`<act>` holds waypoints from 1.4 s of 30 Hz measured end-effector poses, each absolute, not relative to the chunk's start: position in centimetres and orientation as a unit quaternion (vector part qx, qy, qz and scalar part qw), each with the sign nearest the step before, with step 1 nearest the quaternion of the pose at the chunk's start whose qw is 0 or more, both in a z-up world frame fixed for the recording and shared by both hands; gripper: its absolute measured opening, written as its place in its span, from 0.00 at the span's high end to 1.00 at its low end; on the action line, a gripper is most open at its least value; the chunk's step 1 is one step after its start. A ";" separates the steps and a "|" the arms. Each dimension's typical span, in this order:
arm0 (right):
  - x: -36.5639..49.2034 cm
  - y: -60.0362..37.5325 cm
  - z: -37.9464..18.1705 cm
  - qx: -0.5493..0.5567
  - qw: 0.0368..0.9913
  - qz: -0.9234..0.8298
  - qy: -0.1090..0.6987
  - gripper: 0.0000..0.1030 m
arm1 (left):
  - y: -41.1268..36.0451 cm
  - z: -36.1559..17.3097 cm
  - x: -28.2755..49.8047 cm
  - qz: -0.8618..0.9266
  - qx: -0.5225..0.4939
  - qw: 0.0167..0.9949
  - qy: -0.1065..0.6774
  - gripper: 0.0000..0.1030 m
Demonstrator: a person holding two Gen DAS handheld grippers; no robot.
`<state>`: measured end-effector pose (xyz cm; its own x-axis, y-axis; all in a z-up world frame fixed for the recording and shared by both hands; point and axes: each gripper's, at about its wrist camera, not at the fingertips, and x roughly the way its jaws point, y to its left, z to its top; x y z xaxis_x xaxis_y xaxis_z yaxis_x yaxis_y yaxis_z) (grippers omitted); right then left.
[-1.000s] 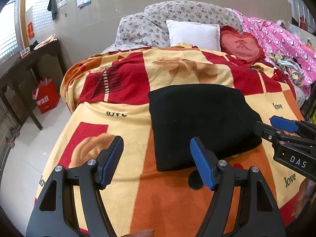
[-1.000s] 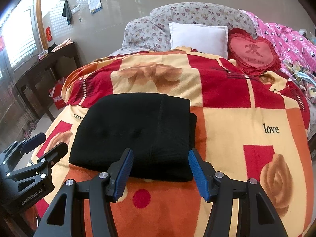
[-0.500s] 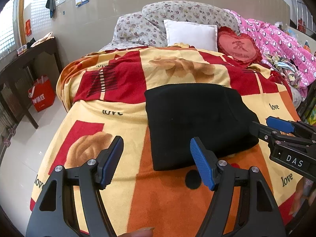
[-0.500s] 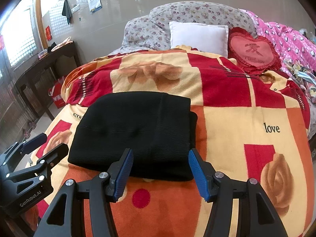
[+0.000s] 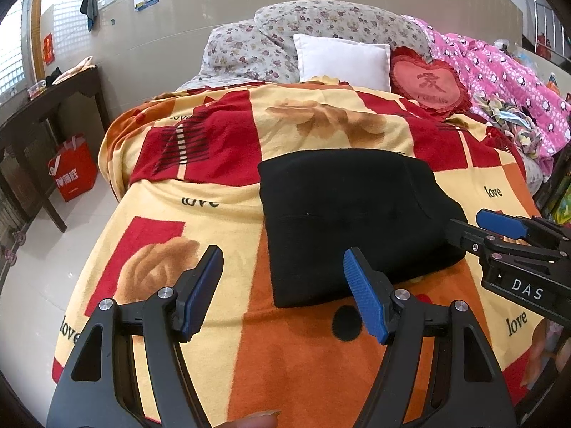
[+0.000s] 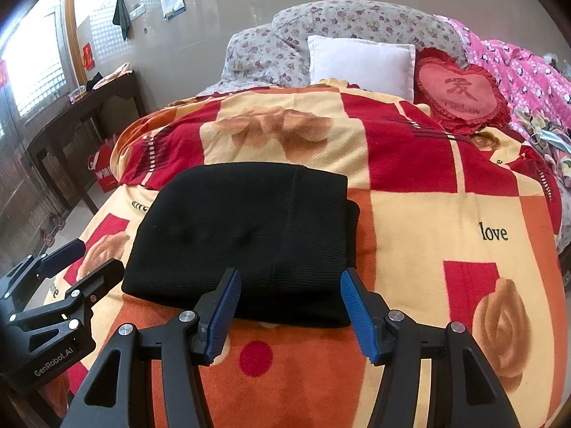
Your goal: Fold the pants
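Note:
The black pants (image 5: 353, 214) lie folded into a compact rectangle on the red, yellow and orange blanket (image 5: 214, 221); they also show in the right wrist view (image 6: 246, 235). My left gripper (image 5: 283, 285) is open and empty, held above the blanket just in front of the pants' near left corner. My right gripper (image 6: 289, 299) is open and empty, just in front of the pants' near edge. It shows at the right of the left wrist view (image 5: 478, 224), and the left gripper shows at the left of the right wrist view (image 6: 82, 260).
Floral pillows (image 5: 321, 39), a white pillow (image 5: 342, 59) and a red heart cushion (image 5: 428, 85) sit at the head of the bed. A pink quilt (image 5: 499, 78) lies along the right. A dark wooden table (image 5: 43, 107) and a red bag (image 5: 73, 171) stand left of the bed.
Both grippers have drawn back slightly from the folded pants and stay open. The pants have not moved.

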<state>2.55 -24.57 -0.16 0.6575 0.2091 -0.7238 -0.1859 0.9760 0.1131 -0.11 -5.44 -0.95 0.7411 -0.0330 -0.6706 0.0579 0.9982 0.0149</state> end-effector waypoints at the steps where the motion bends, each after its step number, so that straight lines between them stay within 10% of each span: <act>1: 2.6 -24.5 -0.1 0.014 0.910 0.109 0.399 0.45 | -5.4 -0.9 -0.1 -0.024 0.017 0.933 0.359 0.32; 42: 3.6 -25.0 -1.2 0.018 0.901 0.110 0.418 0.45 | -5.4 -2.2 0.6 -0.032 0.011 0.923 0.382 0.32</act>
